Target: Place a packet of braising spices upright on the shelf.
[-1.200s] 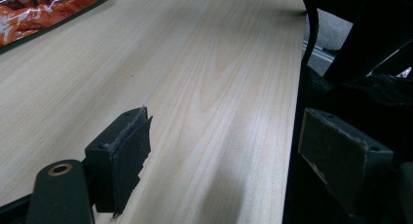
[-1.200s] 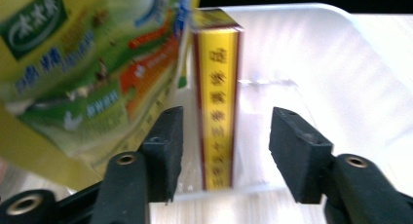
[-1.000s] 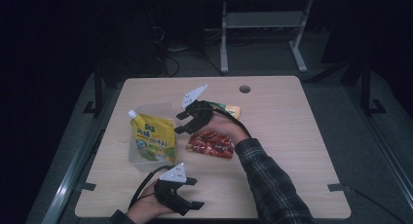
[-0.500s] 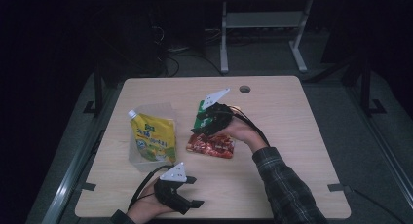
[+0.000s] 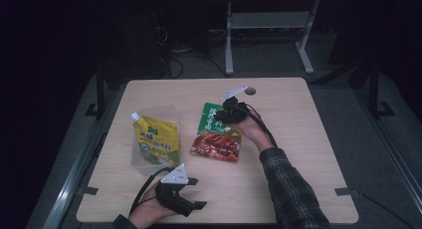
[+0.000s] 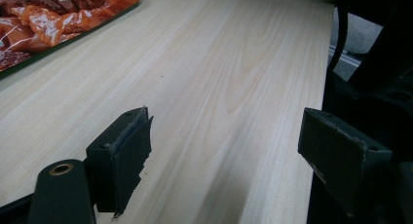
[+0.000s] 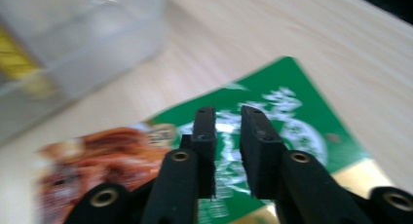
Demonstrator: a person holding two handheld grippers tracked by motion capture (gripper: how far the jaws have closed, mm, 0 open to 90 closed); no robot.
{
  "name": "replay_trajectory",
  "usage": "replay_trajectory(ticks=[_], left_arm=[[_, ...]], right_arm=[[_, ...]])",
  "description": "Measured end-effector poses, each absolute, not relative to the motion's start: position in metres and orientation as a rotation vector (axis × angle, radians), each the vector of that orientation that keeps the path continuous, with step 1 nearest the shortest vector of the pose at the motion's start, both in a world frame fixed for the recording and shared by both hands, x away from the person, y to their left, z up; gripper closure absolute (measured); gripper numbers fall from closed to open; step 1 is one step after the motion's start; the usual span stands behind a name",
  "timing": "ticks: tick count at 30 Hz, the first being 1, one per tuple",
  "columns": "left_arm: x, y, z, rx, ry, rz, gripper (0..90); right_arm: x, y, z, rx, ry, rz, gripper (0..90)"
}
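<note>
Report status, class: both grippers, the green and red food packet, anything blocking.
Right gripper over the food packet, jaws nearly closed, grip unclear. Left gripper open, idle at near table edge. Packet flat on table. Yellow pouch in clear container alongside, not blocking.

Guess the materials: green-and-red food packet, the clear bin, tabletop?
Green-and-red food packet: probably glossy printed plastic film; it lies flat and thin, with a photo print. Clear bin: likely rigid translucent plastic; the yellow pouch shows through its walls. Tabletop: pale wood grain, matte; laminate or veneer, can't tell.
</note>
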State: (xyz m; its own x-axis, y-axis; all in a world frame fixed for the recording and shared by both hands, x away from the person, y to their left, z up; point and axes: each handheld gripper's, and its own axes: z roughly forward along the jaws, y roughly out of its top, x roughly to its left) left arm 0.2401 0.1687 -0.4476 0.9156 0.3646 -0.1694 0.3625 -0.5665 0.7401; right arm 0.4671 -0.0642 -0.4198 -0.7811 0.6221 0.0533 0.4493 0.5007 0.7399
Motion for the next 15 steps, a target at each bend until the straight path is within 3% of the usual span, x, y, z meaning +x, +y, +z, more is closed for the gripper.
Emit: replay_trajectory(ticks=[5,15], left_arm=[[0.239,0.168,-0.447,2.217,0.513,0.007,19.3],[0.24,0.17,-0.445,2.214,0.511,0.017,19.4]], right_arm=[[0.487,-0.067,-0.423,0.993,2.449,1.103,89.1],[0.516,-0.067,-0.437,1.108,2.373,1.027,89.7]])
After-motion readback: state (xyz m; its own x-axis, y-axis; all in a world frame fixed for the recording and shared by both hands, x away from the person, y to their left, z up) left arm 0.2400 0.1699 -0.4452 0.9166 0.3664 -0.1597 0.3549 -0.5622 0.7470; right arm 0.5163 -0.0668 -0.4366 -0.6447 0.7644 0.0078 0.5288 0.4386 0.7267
